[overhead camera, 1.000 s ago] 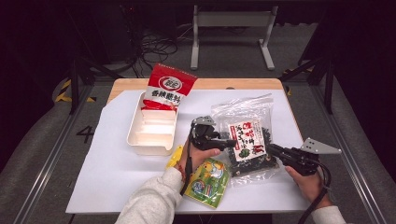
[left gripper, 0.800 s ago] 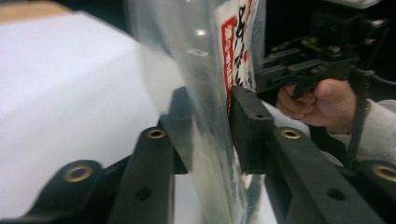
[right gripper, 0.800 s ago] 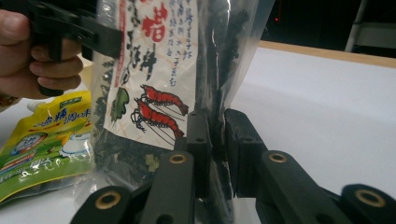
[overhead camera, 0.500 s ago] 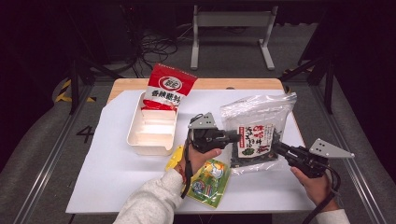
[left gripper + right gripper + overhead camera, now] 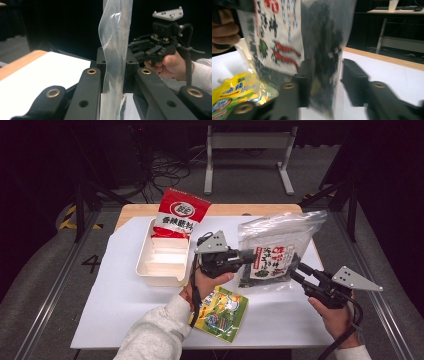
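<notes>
Seaweed bag (image 5: 272, 251) lifted beside tray (image 5: 165, 262): left gripper (image 5: 250, 254) clamping its edge, right gripper (image 5: 295, 272) just loosened, jaws apart around bag.

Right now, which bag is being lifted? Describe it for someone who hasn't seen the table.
On the white table, right of the cream tray, the clear seaweed bag hangs upright off the surface. Unlike the red packet and yellow-green pouch, it's see-through with dark contents.
</notes>
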Tool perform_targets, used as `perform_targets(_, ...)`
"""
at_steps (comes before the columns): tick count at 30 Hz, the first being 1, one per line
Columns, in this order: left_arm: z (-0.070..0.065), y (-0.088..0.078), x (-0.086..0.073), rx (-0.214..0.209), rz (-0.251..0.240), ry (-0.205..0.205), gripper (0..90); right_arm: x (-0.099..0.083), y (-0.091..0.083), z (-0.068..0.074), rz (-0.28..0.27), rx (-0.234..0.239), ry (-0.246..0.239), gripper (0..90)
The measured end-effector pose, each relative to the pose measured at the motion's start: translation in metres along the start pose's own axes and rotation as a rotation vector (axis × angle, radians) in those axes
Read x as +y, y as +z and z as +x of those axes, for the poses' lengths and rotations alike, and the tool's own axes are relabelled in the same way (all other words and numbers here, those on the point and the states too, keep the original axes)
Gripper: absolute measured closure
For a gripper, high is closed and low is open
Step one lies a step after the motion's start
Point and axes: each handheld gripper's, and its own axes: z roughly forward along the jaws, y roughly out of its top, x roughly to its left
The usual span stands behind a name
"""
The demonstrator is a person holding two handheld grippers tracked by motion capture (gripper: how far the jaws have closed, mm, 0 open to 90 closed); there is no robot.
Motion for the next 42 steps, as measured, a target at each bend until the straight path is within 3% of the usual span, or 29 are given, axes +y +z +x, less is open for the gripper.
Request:
perform_targets(3,0.002,-0.012,0.004,0.013,-0.014,0.005,80.3,-0.002,-0.001,-0.001,0.008,-0.007,0.008,48.4)
perform_targets(7,0.008,-0.046,0.015,0.087,-0.011,0.046,80.2,-0.008,-0.003,-0.006,0.039,-0.025,0.047,40.5)
perform_targets(10,0.013,-0.074,0.019,0.134,-0.005,0.069,80.2,-0.012,-0.003,-0.009,0.065,-0.039,0.042,37.5)
perform_targets(18,0.032,-0.147,0.018,0.298,0.006,0.100,80.0,-0.017,0.005,-0.005,0.117,-0.029,0.021,34.6)
perform_targets(24,0.048,-0.185,0.010,0.391,0.026,0.110,80.0,-0.020,0.008,-0.003,0.135,-0.015,0.019,33.6)
perform_targets(32,0.072,-0.212,-0.010,0.467,0.057,0.080,79.8,-0.023,0.012,-0.002,0.163,0.002,0.018,32.6)
perform_targets(38,0.087,-0.211,-0.026,0.509,0.112,0.070,79.7,-0.024,0.013,-0.002,0.167,0.008,0.016,31.9)
perform_targets(40,0.091,-0.211,-0.031,0.507,0.095,0.054,79.7,-0.024,0.013,-0.002,0.170,0.008,0.019,31.7)
perform_targets(42,0.093,-0.210,-0.033,0.513,0.104,0.065,79.6,-0.025,0.014,-0.002,0.172,0.008,0.017,31.6)
